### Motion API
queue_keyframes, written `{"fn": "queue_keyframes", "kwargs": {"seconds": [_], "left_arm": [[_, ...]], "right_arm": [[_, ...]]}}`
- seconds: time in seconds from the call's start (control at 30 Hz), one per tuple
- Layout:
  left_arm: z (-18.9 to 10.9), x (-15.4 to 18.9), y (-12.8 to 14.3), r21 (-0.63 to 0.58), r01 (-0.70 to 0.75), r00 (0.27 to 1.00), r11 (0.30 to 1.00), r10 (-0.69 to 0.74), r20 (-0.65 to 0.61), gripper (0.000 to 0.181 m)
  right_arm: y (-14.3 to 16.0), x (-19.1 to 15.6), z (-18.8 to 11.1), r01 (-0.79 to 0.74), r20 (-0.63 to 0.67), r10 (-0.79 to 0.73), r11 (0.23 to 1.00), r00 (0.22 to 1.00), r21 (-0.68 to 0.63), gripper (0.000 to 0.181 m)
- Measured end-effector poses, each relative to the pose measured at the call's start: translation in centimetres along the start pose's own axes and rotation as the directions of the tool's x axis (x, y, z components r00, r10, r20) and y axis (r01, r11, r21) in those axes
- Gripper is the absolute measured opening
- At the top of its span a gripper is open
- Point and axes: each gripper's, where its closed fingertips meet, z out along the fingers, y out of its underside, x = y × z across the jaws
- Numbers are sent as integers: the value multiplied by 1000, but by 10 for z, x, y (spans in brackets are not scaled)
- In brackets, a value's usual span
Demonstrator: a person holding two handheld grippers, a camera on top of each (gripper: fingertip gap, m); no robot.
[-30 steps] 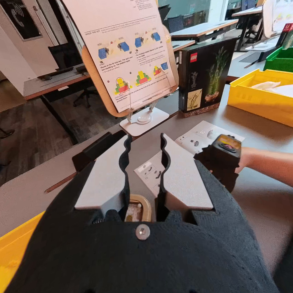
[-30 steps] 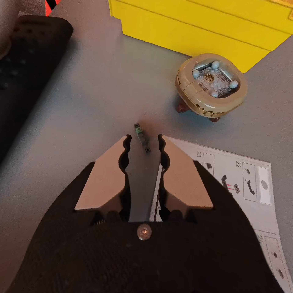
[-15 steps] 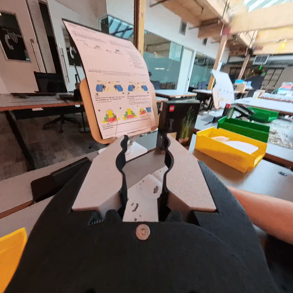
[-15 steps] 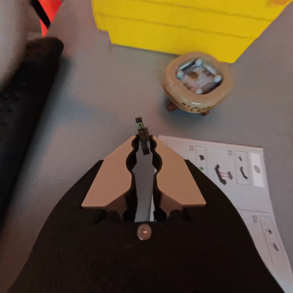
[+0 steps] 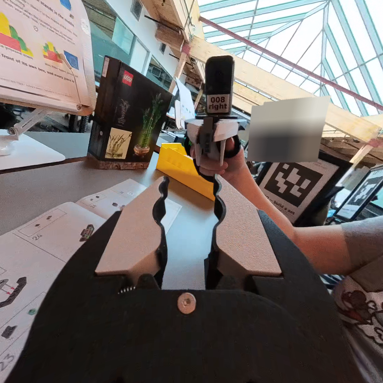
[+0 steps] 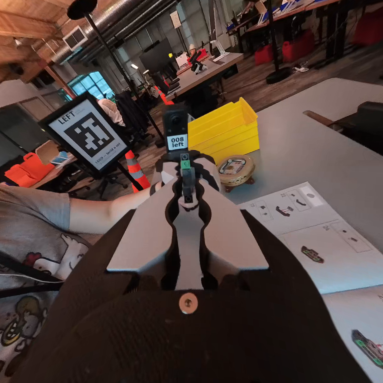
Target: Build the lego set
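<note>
Only the tan pot base (image 6: 236, 170) looks built so far at 1 o'clock, while a small dark-and-green piece (image 6: 187, 180) is pinched in the nearly closed right gripper (image 6: 187, 196) and the left gripper (image 5: 189, 199) is held wide open with nothing in it, so tons is left tbh.

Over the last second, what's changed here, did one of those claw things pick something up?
Yes. The right gripper closed on the small dark lego piece with a green stud that lay on the table, then lifted it up to face the left gripper. The left gripper tilted up from the table and is open and empty as before. The tan pot and instruction booklet stayed put.
</note>
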Motion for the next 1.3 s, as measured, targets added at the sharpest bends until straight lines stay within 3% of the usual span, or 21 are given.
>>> {"fn": "queue_keyframes", "kwargs": {"seconds": [0.27, 0.43, 0.5, 0.67, 0.8, 0.9, 1.07, 1.27, 1.3], "left_arm": [[0, 3, 1, -2, -46, 999, 999, 46, 2, 45], [-11, 1, -10, 30, -52, 999, 998, 52, 8, 33], [-14, 1, -11, 28, -65, 998, 997, 65, 5, 20], [-14, 1, -1, -43, -106, 994, 993, 107, 16, 21], [-13, 4, -1, -42, -112, 994, 993, 112, 0, 10], [-18, 0, -12, 27, -102, 995, 994, 102, 24, 10], [-33, 0, -39, 170, -129, 991, 977, 121, 59, 9], [-33, 6, -41, 167, -165, 986, 972, 157, 59, 10], [-32, 7, -40, 163, -167, 986, 972, 160, 57, 9]], "right_arm": [[27, 1, 27, -61, 44, 67, 989, 997, -131, 11], [34, 2, 34, -48, 43, 55, 986, 998, -158, 11], [35, 2, 35, -49, 51, 58, 986, 997, -157, 10], [35, 4, 35, -43, 51, 51, 987, 997, -154, 10], [35, 5, 35, -19, 38, 26, 988, 999, -151, 10], [17, 5, 32, 60, 25, -59, 997, 998, -37, 44], [7, 4, 28, 112, 31, -113, 993, 993, 48, 30], [10, -1, 43, 142, 46, -144, 989, 989, 43, 25], [12, -1, 44, 154, 45, -155, 988, 987, 34, 18]]}}
